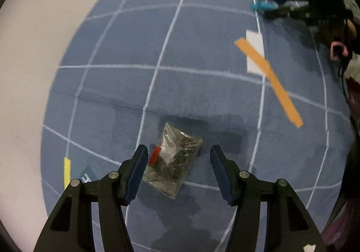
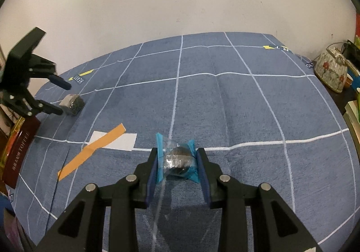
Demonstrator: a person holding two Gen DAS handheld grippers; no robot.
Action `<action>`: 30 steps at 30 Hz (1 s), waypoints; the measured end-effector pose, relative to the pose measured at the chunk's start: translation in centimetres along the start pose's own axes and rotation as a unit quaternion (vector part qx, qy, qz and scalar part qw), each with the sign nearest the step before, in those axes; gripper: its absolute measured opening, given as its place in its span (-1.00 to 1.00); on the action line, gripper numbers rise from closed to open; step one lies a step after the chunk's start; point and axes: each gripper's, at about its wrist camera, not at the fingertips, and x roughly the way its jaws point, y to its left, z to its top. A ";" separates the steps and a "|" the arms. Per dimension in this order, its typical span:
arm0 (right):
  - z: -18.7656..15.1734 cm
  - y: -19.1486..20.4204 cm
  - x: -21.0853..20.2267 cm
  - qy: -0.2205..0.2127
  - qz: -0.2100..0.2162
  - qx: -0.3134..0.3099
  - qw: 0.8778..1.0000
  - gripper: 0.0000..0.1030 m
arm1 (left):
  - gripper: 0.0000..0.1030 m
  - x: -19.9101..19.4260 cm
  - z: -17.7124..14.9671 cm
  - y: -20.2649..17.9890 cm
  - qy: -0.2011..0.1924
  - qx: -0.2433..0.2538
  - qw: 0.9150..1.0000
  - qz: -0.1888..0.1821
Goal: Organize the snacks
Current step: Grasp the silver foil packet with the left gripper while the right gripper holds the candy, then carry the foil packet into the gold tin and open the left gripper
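While the left gripper (image 1: 178,171) hangs nearly straight down over the blue gridded cloth (image 1: 202,49), a clear snack pouch (image 1: 173,159) with a red tab is seen lying flat between its fingers. The jaws are apart; the left pad is at or just beside the pouch's red-tab side, the right pad stands clear of it, so no grip is made yet. The pouch's long axis is noted as running slantwise, from between the pads back toward the gripper body, not square across the gap. It is judged that a small roll of the wrist is needed so the pads close across the short sides.

In the right wrist view the right gripper (image 2: 177,162) is clamped on a round foil-wrapped snack (image 2: 178,160) in clear wrap with blue ends, held just above the cloth near its nearer edge. The pouch (image 2: 73,104) is seen there close to the cloth's left edge, with the left gripper (image 2: 59,97) over it; the left hand is plainly the nearer one.

An orange tape strip (image 1: 270,81) crossing a white label (image 1: 254,51) lies well apart from the pouch. Open cloth is recorded on all sides of the pouch except toward the left edge, where boxes (image 2: 20,150) stand just off the cloth.
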 end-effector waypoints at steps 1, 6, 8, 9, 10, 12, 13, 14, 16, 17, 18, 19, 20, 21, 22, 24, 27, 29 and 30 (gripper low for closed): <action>0.0 0.0 0.0 0.000 0.001 0.001 1.000 -0.35 | 0.08 0.7 -0.2 0.5 0.008 -0.002 1.000 -0.009; 0.0 -0.3 0.0 -0.001 0.006 0.008 1.000 -0.35 | -0.32 1.1 -0.9 4.1 0.003 -0.129 0.990 -0.061; -0.1 -0.3 0.0 -0.001 0.007 0.010 1.000 -0.35 | -0.33 1.0 -1.3 3.8 0.007 -0.181 0.983 -0.041; -0.1 -0.4 0.0 -0.001 0.007 0.011 1.000 -0.35 | -0.33 0.8 -1.8 3.1 0.006 -0.212 0.977 -0.031; -0.1 -0.3 0.0 -0.001 0.005 0.011 1.000 -0.35 | -0.33 0.6 -2.1 2.5 0.007 -0.235 0.972 -0.029; -0.1 -0.2 0.1 0.000 0.000 0.007 1.000 -0.35 | -0.33 -0.1 -2.8 0.7 0.001 -0.280 0.960 -0.026; -0.1 -0.1 0.1 0.000 -0.003 0.004 1.000 -0.35 | -0.33 -0.8 -3.4 -0.3 -0.008 -0.312 0.950 -0.025; -0.1 0.0 0.1 0.001 -0.004 0.003 1.000 -0.35 | -0.33 -1.6 -4.1 -1.1 -0.016 -0.349 0.936 -0.032; 0.0 0.2 0.1 0.002 -0.011 -0.002 1.000 -0.35 | -0.33 -2.9 -5.8 -2.6 -0.031 -0.421 0.905 -0.048; 0.0 0.4 0.1 0.002 -0.014 -0.005 1.000 -0.35 | -0.33 -3.3 -6.5 -3.3 -0.037 -0.444 0.894 -0.051; 0.0 0.5 0.1 0.002 -0.018 -0.008 1.000 -0.35 | -0.33 -3.9 -7.5 -4.1 -0.042 -0.474 0.878 -0.050; 0.0 0.7 0.1 0.003 -0.023 -0.012 1.000 -0.35 | -0.33 -4.3 -8.2 -4.4 -0.046 -0.499 0.864 -0.045; 0.0 0.8 0.1 0.003 -0.026 -0.015 1.000 -0.35 | -0.33 -4.9 -9.2 -5.1 -0.052 -0.522 0.850 -0.044; 0.0 1.0 0.1 0.004 -0.032 -0.020 0.999 -0.35 | -0.33 -5.6 -10.6 -5.9 -0.065 -0.552 0.830 -0.052; 0.0 1.1 0.1 0.005 -0.037 -0.023 0.999 -0.35 | -0.33 -6.0 -11.0 -6.8 -0.073 -0.574 0.814 -0.055; 0.0 1.3 0.2 0.006 -0.042 -0.029 0.999 -0.34 | -0.33 -7.3 -12.9 -8.3 -0.079 -0.601 0.794 -0.044; 0.0 1.4 0.2 0.007 -0.048 -0.034 0.998 -0.33 | -0.33 -9.7 -16.3 -11.0 -0.090 -0.635 0.767 -0.018; 0.0 1.4 0.2 0.007 -0.052 -0.037 0.998 -0.33 | -0.33 -10.8 -17.5 -12.3 -0.097 -0.647 0.756 -0.009; 0.0 1.5 0.2 0.008 -0.054 -0.039 0.998 -0.34 | -0.33 -11.8 -18.6 -12.8 -0.102 -0.655 0.748 0.000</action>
